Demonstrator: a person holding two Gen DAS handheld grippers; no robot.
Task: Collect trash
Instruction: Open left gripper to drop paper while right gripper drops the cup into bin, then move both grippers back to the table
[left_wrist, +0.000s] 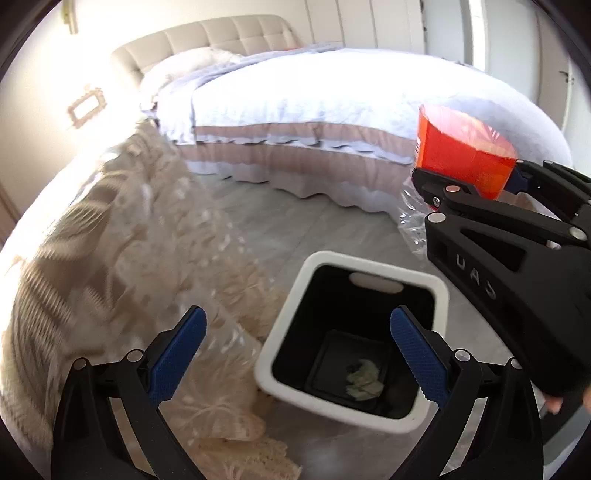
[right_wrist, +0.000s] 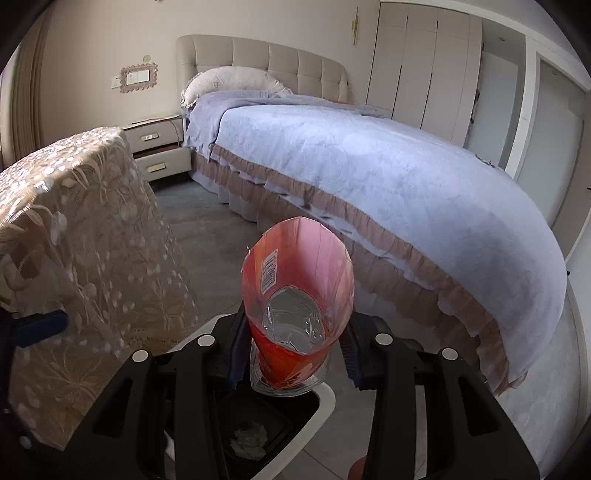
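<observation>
A white-rimmed black trash bin (left_wrist: 280, 325) stands on the floor with a crumpled pale scrap (left_wrist: 364, 378) at its bottom. My left gripper (left_wrist: 297, 354) is open and empty above the bin's near rim. My right gripper (right_wrist: 293, 354) is shut on an orange-red plastic snack bag (right_wrist: 299, 266) and holds it just above the bin (right_wrist: 325, 398). In the left wrist view the bag (left_wrist: 461, 151) and right gripper (left_wrist: 476, 192) are at the upper right, beyond the bin's far corner. The bag's clear lower part hangs below the fingers.
A table draped in beige lace cloth (right_wrist: 85, 240) stands left of the bin. A bed with a lilac cover (right_wrist: 369, 166) runs along the right. A nightstand (right_wrist: 159, 147) with an open drawer sits by the headboard. Grey floor (left_wrist: 295, 218) lies between bed and table.
</observation>
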